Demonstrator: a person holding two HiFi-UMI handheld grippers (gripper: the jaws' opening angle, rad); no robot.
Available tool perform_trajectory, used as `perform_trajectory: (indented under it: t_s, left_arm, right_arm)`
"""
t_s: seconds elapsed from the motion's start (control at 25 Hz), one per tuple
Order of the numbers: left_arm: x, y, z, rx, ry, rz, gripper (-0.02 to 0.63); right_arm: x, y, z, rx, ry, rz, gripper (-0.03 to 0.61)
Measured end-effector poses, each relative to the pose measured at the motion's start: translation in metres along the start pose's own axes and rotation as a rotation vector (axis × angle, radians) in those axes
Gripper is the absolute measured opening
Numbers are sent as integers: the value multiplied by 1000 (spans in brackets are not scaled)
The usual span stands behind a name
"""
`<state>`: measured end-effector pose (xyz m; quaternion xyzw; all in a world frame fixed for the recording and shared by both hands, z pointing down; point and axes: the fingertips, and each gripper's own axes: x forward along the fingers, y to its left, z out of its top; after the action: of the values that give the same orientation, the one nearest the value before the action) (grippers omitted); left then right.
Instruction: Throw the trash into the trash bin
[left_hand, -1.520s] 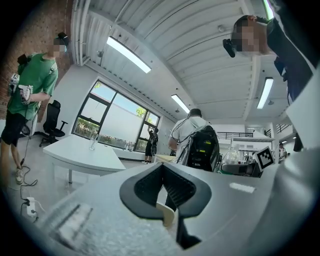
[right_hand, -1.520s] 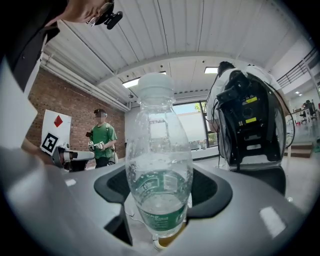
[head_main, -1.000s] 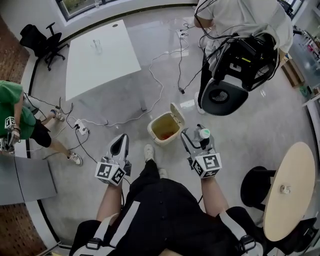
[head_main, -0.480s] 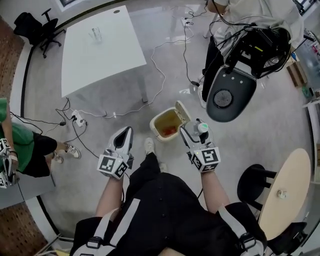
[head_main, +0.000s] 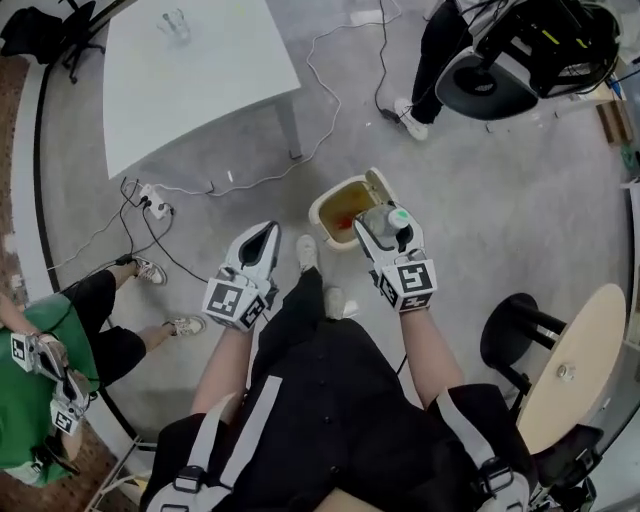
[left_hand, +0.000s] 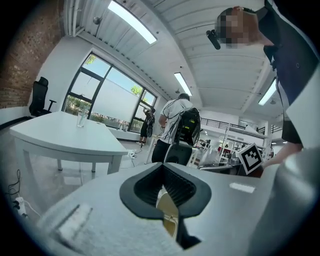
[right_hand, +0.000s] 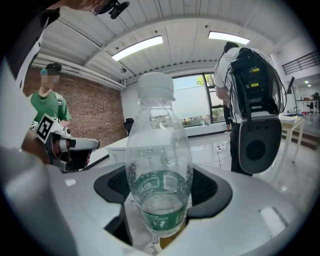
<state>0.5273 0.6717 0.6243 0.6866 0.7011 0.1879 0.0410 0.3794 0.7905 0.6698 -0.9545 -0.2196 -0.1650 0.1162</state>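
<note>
Grippers first: right gripper is clamped on a clear plastic bottle with a green label and white cap, cap up, sitting at the edge of the open beige trash bin on the floor. Left gripper has its 2 jaws together with nothing in them. Farther out stands 1 white table.
</note>
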Motion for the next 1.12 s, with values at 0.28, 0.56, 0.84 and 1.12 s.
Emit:
perform_trajectory:
  t_s: [0.28,0.56,0.84,1.12]
  left_arm:
    - [12,0,-56,-39,80,-31,0]
    - [30,9,-80,-61,154,-86,0]
    - [21,13,-91,-69,178,-60,0]
    - [12,14,-107,-89,216,-30,0]
  right_arm:
    - [15,-9,-72,59,109,-23,327]
    - [57,-20,-121,83,180,-73,328]
    - [82,-40,-169,138,249,-106,327]
    - [98,-46,-201,139,291,-90,327]
